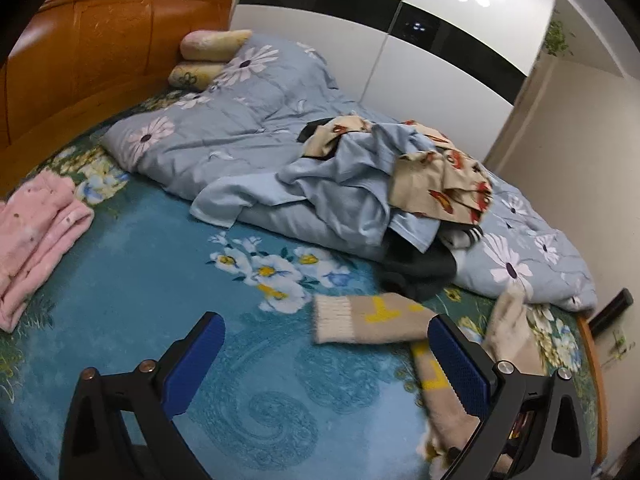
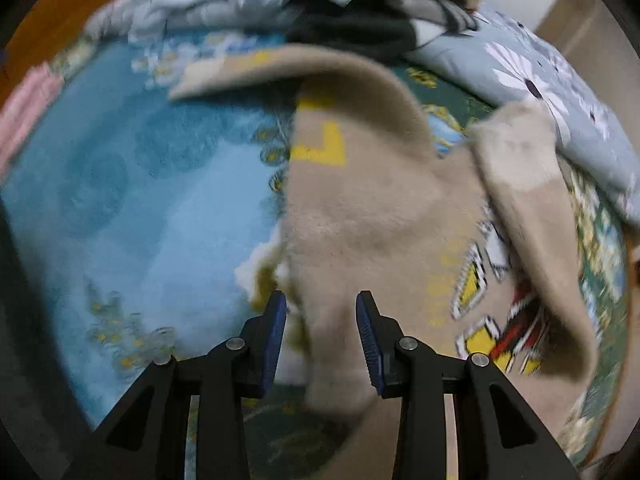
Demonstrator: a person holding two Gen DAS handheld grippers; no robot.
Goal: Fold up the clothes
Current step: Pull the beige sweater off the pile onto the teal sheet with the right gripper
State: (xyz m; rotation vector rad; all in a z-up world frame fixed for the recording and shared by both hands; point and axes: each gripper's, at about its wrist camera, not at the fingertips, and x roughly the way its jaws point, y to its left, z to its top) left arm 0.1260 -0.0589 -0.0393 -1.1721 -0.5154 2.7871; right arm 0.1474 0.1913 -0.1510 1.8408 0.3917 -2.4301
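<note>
— Laying out, I'd say: the fuzzy beige sweater with yellow block letters (image 2: 372, 208) lies rumpled on the blue floral bedspread (image 1: 168, 280), just in front of the heap of unfolded clothes (image 1: 372, 184), one sleeve thrown out to the side.

— And your fingers?

— My right gripper (image 2: 321, 336) has its fingers partly apart over the sweater's near edge; cloth sits between them, but I see neither pad pressing it. My left gripper (image 1: 324, 360) is wide open and empty beside the sweater.

— Next move?

— Probably flattening the body and squaring both sleeves before any fold.

— Anything unclear?

— The right view is smeared, the cartoon print beside the sweater's sleeve is unreadable, and its hem is cut off.
</note>
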